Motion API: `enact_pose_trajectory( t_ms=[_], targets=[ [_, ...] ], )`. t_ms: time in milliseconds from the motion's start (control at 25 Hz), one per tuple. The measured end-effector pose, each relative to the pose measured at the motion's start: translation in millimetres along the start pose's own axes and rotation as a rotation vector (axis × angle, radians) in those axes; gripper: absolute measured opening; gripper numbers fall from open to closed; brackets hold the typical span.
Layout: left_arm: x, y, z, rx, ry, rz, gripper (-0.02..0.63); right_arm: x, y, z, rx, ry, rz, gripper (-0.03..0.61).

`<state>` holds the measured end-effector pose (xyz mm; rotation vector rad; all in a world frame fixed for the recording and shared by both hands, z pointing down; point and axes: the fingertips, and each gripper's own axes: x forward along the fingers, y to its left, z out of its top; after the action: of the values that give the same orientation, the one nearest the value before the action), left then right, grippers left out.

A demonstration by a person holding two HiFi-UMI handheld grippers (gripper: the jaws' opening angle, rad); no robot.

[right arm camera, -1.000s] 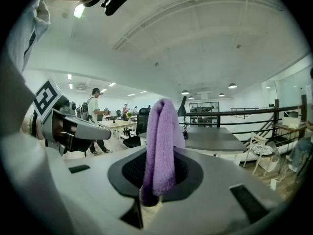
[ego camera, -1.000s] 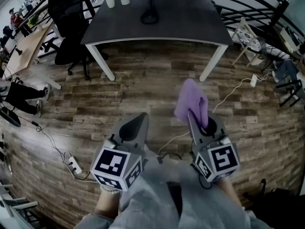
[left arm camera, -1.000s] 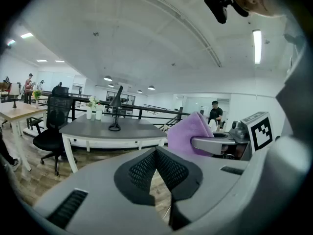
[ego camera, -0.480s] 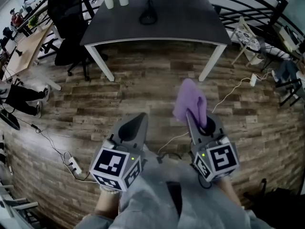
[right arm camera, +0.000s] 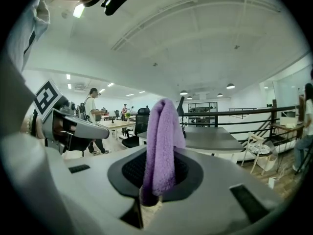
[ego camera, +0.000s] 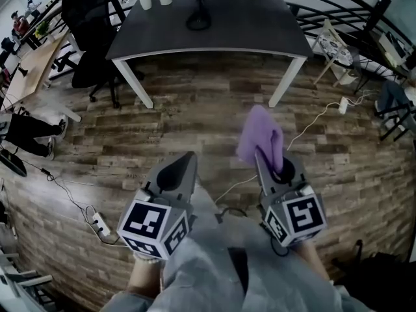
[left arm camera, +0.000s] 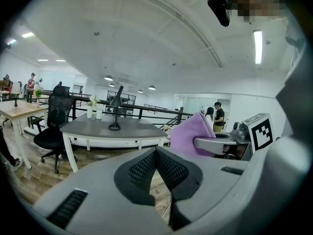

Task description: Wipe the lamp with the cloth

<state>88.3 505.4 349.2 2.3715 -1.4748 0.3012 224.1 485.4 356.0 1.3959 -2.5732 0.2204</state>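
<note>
The dark table [ego camera: 247, 28] stands well ahead across the wood floor [ego camera: 195, 116], and the lamp [left arm camera: 114, 127] to be wiped sits on its far-left part, so the step in hand looks like the approach: nothing can be wiped from here. To do it well, the person probably needs to walk right up to the table edge before reaching, so that both arms work without stretching. The right gripper [right arm camera: 155, 177] is clenched on the purple cloth [ego camera: 260, 138], which stands up out of the jaws in a loose fold; keeping that grip firm and leading with the free fold, not the hard jaw tips, should let the soft part meet the lamp first. The left gripper [ego camera: 188, 158] has its jaws pressed together with nothing between them; it could open and steady the lamp's base, since a light desk lamp may slide or tip under a sideways stroke. Strokes are best kept gentle and along the stem. The white pots [ego camera: 145, 0] just beside the lamp call for care on that side. Counted: one table, one black office chair [ego camera: 88, 38] beside it, one lamp, two grippers, one cloth, two white pots.
</note>
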Motion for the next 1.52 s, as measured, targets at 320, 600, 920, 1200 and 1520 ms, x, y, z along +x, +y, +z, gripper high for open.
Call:
enact_pose_trajectory(
  t_ms=[320,600,920,1200,1520],
  targets=[
    [15.1,21.4,4.4,-0.007,0.000,0.000,0.011,26.0,-10.9,5.6,-0.020,0.005,-0.021,0.051],
    [58.0,52.3,20.5,-0.012,0.004,-0.021,0.012,72.6,-31.8,12.4,-0.002,0.019,-0.045,0.051],
    [115.3,102.6,55.2,-0.004,0.018,-0.066,0.012,145.2,-52.3,38.4,-0.001,0.021,-0.075,0.051],
    [157.4,145.2,85.1,0.026,0.008,-0.104,0.012,199.7,-65.8,57.2,0.005,0.011,-0.111,0.051],
    [192.3,193.7,110.4,0.043,-0.008,-0.107,0.012,255.2,-85.3,70.4,0.011,-0.012,-0.153,0.051]
  ],
)
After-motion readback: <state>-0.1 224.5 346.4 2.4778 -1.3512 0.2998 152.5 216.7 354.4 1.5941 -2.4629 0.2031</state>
